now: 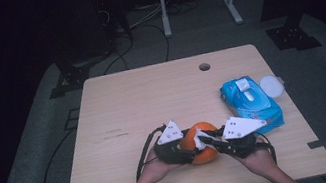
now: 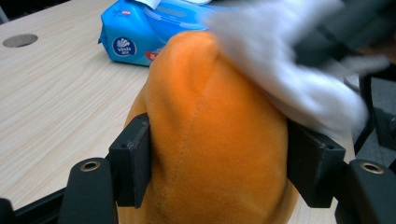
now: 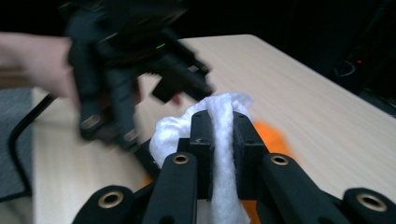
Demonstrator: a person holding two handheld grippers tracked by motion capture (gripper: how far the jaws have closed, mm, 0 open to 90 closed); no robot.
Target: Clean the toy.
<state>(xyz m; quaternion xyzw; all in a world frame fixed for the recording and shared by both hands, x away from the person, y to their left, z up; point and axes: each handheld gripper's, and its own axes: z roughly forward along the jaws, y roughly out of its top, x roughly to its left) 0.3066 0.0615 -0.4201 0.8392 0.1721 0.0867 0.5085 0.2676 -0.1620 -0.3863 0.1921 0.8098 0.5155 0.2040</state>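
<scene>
The left gripper (image 2: 219,158) squeezes an orange toy (image 2: 210,140) between its jaws, low over the counter (image 1: 152,98) near the front edge. The right gripper (image 3: 219,140) has its jaws pinched tight on a white wipe (image 3: 219,116), which lies against the toy's top. A blue wipe pack (image 1: 249,98) sits just beside them.

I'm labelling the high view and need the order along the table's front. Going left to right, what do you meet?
Left gripper → orange plush toy → right gripper with the white wipe → blue wipes pack → round white lid.
</scene>
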